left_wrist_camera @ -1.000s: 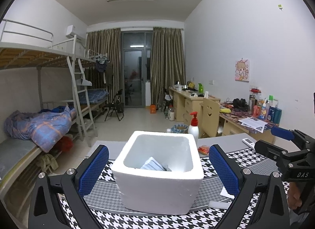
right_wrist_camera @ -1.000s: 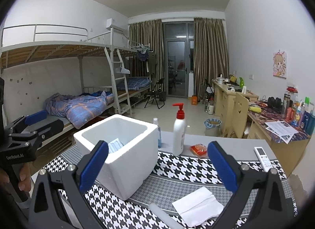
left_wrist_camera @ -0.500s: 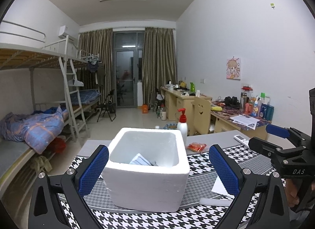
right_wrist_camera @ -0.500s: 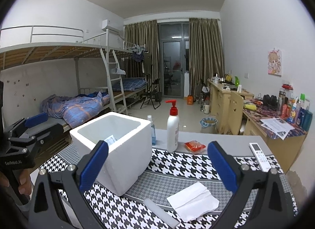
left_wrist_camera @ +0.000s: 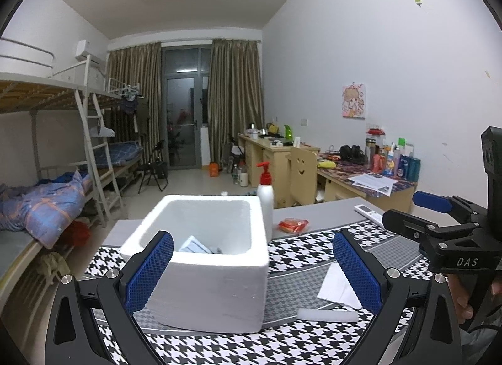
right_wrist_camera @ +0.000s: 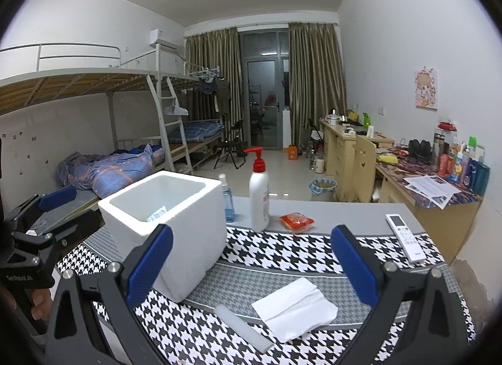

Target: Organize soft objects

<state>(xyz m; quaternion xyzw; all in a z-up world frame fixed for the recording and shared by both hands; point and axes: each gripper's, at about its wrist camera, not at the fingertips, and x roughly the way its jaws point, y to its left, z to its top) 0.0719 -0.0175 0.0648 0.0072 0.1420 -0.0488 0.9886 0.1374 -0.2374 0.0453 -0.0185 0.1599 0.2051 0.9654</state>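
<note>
A white foam box (left_wrist_camera: 213, 286) stands on the houndstooth cloth (right_wrist_camera: 282, 252), with a pale packet (left_wrist_camera: 194, 244) lying inside it. My left gripper (left_wrist_camera: 252, 239) is open, its blue pads on either side of the box's near face, apart from it. My right gripper (right_wrist_camera: 251, 233) is open and empty too, with the box (right_wrist_camera: 194, 233) to its left. A white tissue (right_wrist_camera: 295, 308) and a white foam stick (right_wrist_camera: 241, 324) lie on the cloth just under it. In the left wrist view the tissue (left_wrist_camera: 337, 286) and stick (left_wrist_camera: 326, 314) lie right of the box.
A red-capped pump bottle (right_wrist_camera: 259, 198), a blue spray bottle (right_wrist_camera: 227, 198), a red snack packet (right_wrist_camera: 296, 220) and a white remote (right_wrist_camera: 404, 236) sit along the table's far side. Bunk beds stand beyond on the left, cluttered desks on the right.
The box has drifted left in both views as the grippers swung slightly right. The tissue and stick sit a little higher in the right wrist view. Both grippers stay open.
</note>
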